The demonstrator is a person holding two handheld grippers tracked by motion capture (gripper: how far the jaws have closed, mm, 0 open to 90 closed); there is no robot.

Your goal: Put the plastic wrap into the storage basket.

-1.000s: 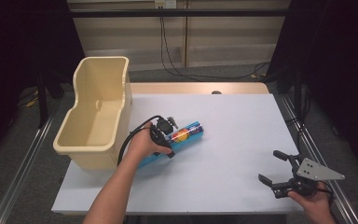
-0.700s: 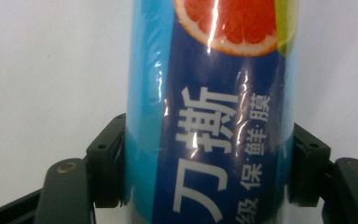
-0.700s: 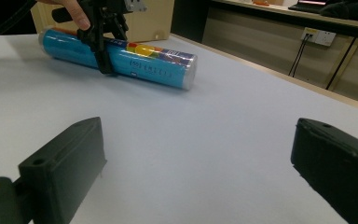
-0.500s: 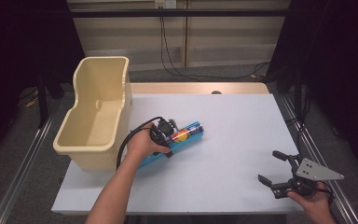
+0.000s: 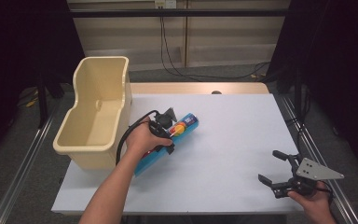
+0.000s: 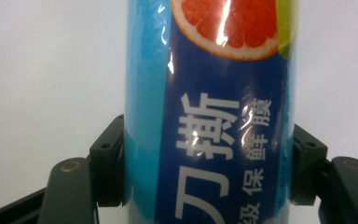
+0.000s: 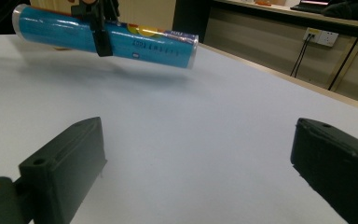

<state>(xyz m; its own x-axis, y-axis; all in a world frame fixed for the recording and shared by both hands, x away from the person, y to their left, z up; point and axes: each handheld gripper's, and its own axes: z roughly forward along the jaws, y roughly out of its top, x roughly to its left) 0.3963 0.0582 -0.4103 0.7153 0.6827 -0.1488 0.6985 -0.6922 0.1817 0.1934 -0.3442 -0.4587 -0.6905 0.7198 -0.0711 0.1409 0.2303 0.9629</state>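
Left gripper clenched across a blue tube, both black jaws pressing its sides; the jaws have just been closing on it. In the right gripper view the tube hangs clear of the white table above its own shadow, just beside the cream tub. Label: a cut grapefruit picture, white Chinese characters including "保鲜膜", and a line of small print too fine to read. Right gripper, jaws spread and gripping nothing, sits near the table's front right corner.
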